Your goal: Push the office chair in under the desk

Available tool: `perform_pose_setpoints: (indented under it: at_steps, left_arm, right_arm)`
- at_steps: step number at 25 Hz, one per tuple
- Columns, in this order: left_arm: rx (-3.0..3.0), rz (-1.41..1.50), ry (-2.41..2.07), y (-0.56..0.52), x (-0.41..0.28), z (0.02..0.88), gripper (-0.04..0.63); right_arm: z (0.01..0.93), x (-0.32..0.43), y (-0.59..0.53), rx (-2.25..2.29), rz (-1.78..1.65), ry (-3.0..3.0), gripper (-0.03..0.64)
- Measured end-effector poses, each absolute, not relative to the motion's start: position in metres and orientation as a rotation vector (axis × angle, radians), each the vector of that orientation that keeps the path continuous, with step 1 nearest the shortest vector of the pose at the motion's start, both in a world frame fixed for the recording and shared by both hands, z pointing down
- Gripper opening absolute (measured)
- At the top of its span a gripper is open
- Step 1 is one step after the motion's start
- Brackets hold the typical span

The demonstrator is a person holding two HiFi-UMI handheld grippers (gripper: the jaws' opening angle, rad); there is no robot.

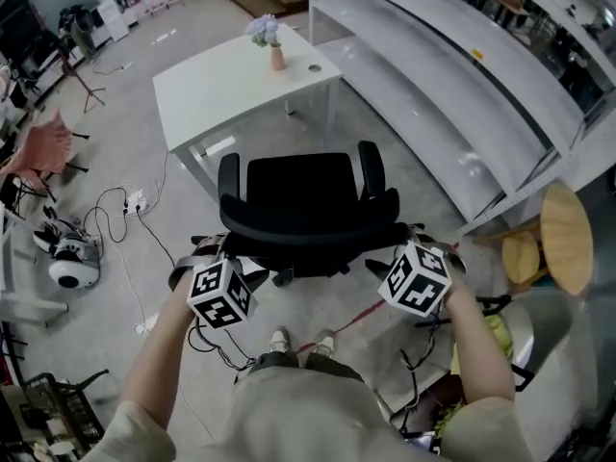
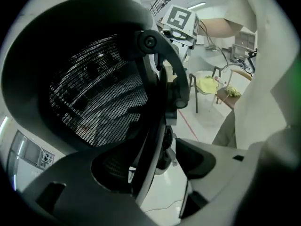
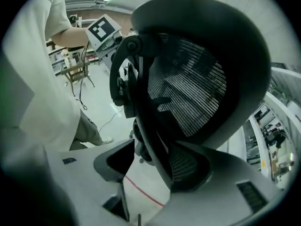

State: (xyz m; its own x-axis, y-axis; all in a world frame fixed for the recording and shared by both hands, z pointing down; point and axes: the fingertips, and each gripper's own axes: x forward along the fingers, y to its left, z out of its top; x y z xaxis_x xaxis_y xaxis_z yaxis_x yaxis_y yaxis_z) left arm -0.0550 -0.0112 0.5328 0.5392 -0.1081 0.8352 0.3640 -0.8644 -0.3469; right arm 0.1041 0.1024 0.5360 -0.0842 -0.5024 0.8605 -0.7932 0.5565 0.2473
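The office chair [image 1: 306,200] stands right in front of me with its back to me and its seat facing the desk [image 1: 231,85], which lies straight on beyond it and a little to the left. The seat is not yet under the top. The backrest [image 1: 308,227] runs crosswise between my two hands, so the push goes along the line from me to the desk.

My left gripper [image 2: 155,159] is at the left end of that backrest and my right gripper [image 3: 155,166] is at the right end, both about equally near. Each has its jaws wide apart and straddles the rim of the mesh back. The rim sits against the outer jaw, while floor shows in the gap to the inner one, so neither is clamped on anything.
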Motion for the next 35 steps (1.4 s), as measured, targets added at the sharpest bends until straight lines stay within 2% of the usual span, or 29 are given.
perform_pose_setpoints:
  at_steps: [3,13,16,21,23,35]
  left_arm:
    - [-2.272,-1.299,-0.205,-0.016,-0.054,0.531,0.245]
    - [-2.089,-1.41,-0.202,-0.024,-0.064,0.536,0.236]
    - [-2.051,-1.396,-0.186,-0.029,-0.064,0.536,0.202]
    - [-2.024,-1.438,-0.221,-0.029,-0.069,0.541,0.175]
    - [-1.965,-1.442,-0.231,-0.029,-0.07,0.546,0.131]
    - [-1.974,-1.474,-0.259,-0.03,-0.069,0.549,0.127]
  right_arm:
    - [0.545,0.1,0.097,1.022,0.345,-1.737,0.227]
    - [0.552,0.095,0.093,0.947,0.298,-1.719,0.203]
    - [0.554,0.094,0.091,0.932,0.271,-1.714,0.142]
    - [0.556,0.092,0.091,0.908,0.28,-1.721,0.137]
    - [0.557,0.093,0.09,0.91,0.313,-1.744,0.14]
    - [0.556,0.094,0.089,0.914,0.3,-1.745,0.138]
